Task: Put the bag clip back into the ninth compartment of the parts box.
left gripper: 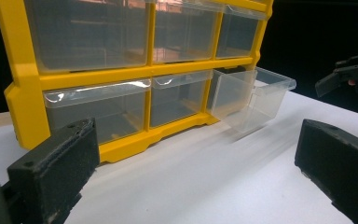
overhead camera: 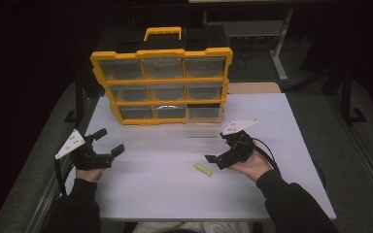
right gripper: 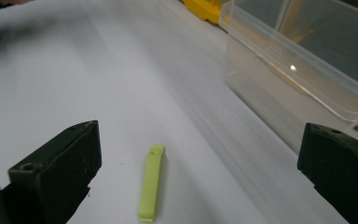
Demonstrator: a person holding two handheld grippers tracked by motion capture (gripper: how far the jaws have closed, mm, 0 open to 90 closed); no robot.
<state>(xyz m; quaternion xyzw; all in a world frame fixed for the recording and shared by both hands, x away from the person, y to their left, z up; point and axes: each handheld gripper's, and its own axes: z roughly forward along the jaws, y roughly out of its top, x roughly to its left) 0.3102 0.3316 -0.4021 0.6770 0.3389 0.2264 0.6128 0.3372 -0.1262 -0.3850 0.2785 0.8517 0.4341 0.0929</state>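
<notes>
A yellow organizer [overhead camera: 161, 63] [left gripper: 25, 100] with clear drawers stands at the back of the white table [overhead camera: 165, 194]. Its bottom right drawer [overhead camera: 203, 125] [left gripper: 251, 95] [right gripper: 298, 70] is pulled out and looks empty. A small yellow-green strip [overhead camera: 203, 169] [right gripper: 151, 188] lies flat on the table in front of it. My right gripper [overhead camera: 217, 146] [right gripper: 198, 172] is open, just right of the strip, with the strip between and ahead of its jaws. My left gripper [overhead camera: 110, 140] [left gripper: 196, 163] is open at the table's left, facing the organizer's lower drawers, holding nothing.
The organizer has a yellow carry handle [overhead camera: 162, 33] on top. Bare white table surface lies between the two grippers and toward the front edge. The surroundings beyond the table are dark, with a table leg [overhead camera: 279, 53] at the back right.
</notes>
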